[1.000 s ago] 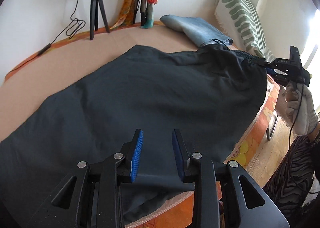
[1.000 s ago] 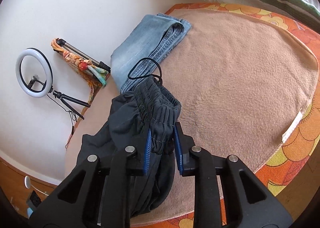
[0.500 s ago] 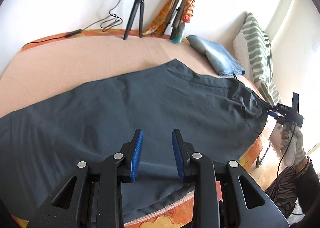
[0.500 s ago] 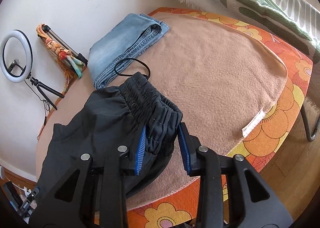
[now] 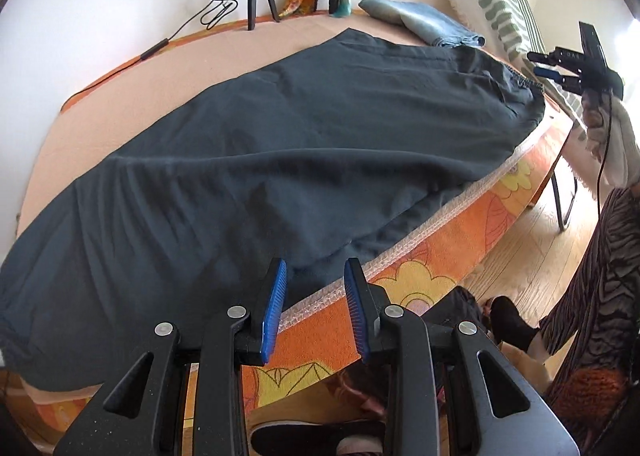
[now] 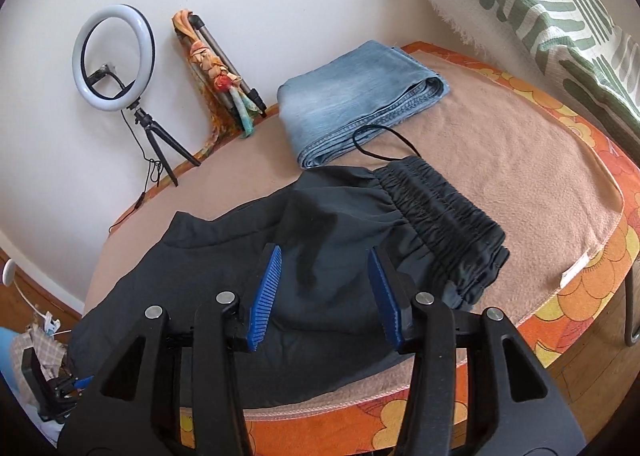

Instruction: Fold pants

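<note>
A: Nearest first. Left claw (image 5: pixel 314 298): blue pads apart, nothing between them. It hangs over the near edge of the bed (image 5: pixel 492 212), just off the hem side of the dark pants (image 5: pixel 280 144).

B: Confirmed. Right claw (image 6: pixel 326 292): jaws spread wide, empty, poised above the seat of the pants (image 6: pixel 320 252), not touching the cloth as far as I can tell.

A: Position of the pants?

B: Spread flat along the tan blanket (image 6: pixel 520 168), legs lying together lengthwise, near side close to the blanket's edge. Gathered elastic waistband (image 6: pixel 444 216) lies at the right claw's end, flat on the blanket. A black drawstring (image 6: pixel 380 140) loops out past it.

A: From the left wrist view the right claw (image 5: pixel 560 68) shows at the far waistband end, in a white-gloved hand (image 5: pixel 608 136).

B: Beyond the waistband: folded blue jeans (image 6: pixel 356 96), just beside the drawstring loop. Farther right, a green-and-white striped pillow (image 6: pixel 540 4) against the wall.

A: Farthest back, at the wall: ring light (image 6: pixel 112 56) on a small tripod, and a folded tripod wrapped in an orange scarf (image 6: pixel 208 68) leaning beside it.
</note>
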Available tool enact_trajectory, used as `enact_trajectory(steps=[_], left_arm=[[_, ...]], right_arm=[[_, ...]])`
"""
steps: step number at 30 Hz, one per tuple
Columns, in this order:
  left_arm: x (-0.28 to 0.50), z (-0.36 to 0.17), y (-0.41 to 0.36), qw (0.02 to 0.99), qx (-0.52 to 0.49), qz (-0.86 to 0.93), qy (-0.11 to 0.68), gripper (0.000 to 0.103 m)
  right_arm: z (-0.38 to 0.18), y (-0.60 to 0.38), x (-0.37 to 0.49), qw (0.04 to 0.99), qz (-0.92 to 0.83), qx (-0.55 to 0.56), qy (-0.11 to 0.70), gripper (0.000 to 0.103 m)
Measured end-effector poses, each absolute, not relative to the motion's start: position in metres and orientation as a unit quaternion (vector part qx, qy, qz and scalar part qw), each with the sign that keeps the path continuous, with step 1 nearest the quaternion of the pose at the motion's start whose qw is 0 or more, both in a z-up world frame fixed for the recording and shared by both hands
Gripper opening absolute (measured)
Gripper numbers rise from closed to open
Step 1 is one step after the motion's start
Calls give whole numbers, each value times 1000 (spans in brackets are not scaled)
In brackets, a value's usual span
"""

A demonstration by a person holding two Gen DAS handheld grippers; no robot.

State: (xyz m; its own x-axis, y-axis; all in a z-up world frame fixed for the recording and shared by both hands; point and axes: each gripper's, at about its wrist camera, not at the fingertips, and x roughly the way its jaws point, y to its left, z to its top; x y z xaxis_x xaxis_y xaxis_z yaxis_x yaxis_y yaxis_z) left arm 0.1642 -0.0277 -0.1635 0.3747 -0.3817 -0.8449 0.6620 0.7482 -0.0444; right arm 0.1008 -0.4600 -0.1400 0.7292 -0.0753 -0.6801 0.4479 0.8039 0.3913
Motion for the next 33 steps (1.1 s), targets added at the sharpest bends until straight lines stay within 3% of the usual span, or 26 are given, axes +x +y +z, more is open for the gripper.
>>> enact_trajectory(steps=[10,11,12,13,17,24,28,32,33], left_arm=[[171,-173,-26,821,190,-300,448,28],[170,-173,-26,820,191,-306,444,26],[169,-173,-26,817,191,-318,441,12],[169,-174,-27,813,190,-327,442,6],[171,-180,-24,814,197,-315,446,0],[166,-172,3,827,145,-313,444,0],[161,-171,4,836,167,-294,433,1],[159,-172,1,838,191,-283,427,27],[159,-173,-1,835,192,-288,427,27]], right_arm=[[-146,-410,137,898,-86,238,361,48],[-146,-408,139,898,-80,236,362,48],[-146,-405,141,898,-77,235,364,48],[-146,-403,142,898,-75,233,365,48],[-148,-397,150,896,-69,236,369,48],[-148,-373,166,900,-34,218,375,48],[-154,-347,180,899,11,193,393,48],[-160,-297,191,894,93,139,416,48],[-162,-281,192,891,116,120,422,49]])
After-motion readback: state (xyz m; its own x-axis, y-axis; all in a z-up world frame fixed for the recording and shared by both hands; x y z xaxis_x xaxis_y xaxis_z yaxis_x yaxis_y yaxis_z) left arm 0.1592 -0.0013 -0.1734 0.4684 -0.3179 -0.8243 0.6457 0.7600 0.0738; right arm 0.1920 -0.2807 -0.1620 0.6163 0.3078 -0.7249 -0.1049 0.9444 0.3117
